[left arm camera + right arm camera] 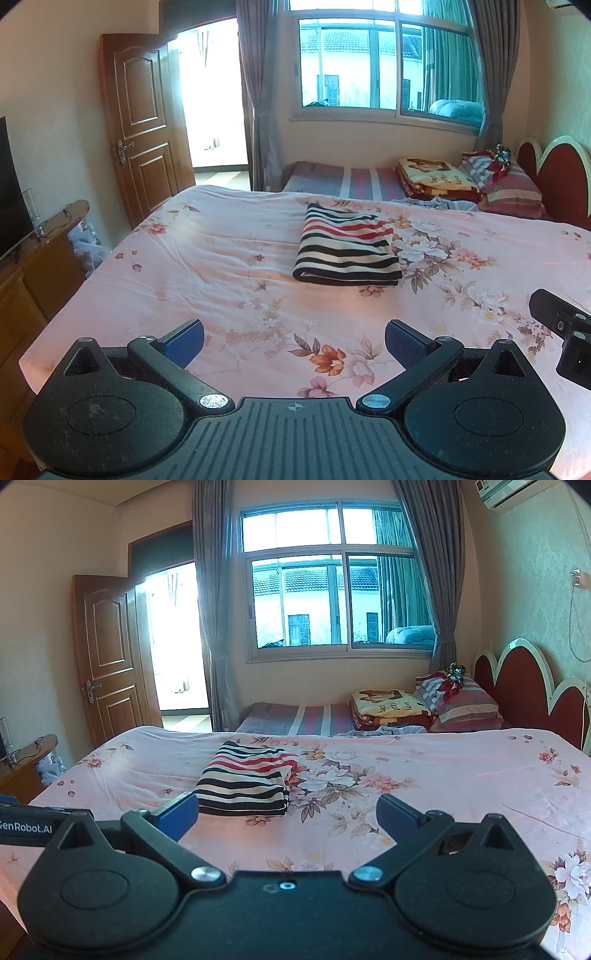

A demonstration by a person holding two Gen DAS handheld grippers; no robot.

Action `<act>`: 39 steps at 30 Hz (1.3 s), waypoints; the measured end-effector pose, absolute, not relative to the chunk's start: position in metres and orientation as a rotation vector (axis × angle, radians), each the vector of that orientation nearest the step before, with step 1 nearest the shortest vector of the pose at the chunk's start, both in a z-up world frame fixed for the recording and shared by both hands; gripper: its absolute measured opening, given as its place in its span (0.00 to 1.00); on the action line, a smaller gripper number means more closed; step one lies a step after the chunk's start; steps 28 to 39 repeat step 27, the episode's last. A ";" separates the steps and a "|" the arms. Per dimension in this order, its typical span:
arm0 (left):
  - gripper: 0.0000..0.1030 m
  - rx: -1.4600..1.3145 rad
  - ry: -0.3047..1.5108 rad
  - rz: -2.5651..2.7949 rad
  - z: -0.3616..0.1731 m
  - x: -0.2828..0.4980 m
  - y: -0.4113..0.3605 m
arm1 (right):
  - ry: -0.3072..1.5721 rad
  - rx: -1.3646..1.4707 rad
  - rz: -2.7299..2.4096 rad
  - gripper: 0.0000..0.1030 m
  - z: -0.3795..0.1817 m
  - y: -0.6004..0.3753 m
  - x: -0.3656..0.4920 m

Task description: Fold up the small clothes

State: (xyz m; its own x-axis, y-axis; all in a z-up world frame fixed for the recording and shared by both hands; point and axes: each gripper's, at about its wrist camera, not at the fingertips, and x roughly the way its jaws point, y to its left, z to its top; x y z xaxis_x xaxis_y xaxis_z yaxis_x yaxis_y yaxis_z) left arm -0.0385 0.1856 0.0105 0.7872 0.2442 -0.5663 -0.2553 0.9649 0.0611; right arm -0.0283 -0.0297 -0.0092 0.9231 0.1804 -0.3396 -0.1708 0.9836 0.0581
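Observation:
A striped garment [347,245] in black, white and red lies folded into a neat rectangle on the pink floral bedspread [184,266]. It also shows in the right wrist view [245,781]. My left gripper [294,341] is open and empty, held above the bed's near edge, well short of the garment. My right gripper [287,816] is open and empty, just short of the garment's near right corner. Part of the right gripper [565,336] shows at the right edge of the left wrist view.
A second bed [369,181] with folded blankets [432,175] and pillows [509,182] stands behind, under the window. A wooden cabinet [33,280] with a TV [11,188] is at the left. An open wooden door [144,122] is at the back left.

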 end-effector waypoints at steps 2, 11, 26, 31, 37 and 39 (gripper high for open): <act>1.00 -0.021 0.612 0.270 0.009 -0.036 0.186 | 0.353 0.028 0.183 0.99 -0.011 -0.030 -0.026; 1.00 -0.021 0.624 0.278 0.005 -0.030 0.186 | 0.369 0.031 0.194 0.99 -0.013 -0.029 -0.017; 1.00 -0.074 0.653 0.179 -0.023 0.005 0.191 | 0.430 0.027 0.186 0.99 -0.032 -0.030 0.010; 1.00 -0.080 0.653 0.169 -0.027 0.011 0.193 | 0.439 0.027 0.179 0.99 -0.035 -0.030 0.014; 1.00 -0.080 0.653 0.169 -0.027 0.011 0.193 | 0.439 0.027 0.179 0.99 -0.035 -0.030 0.014; 1.00 -0.080 0.653 0.169 -0.027 0.011 0.193 | 0.439 0.027 0.179 0.99 -0.035 -0.030 0.014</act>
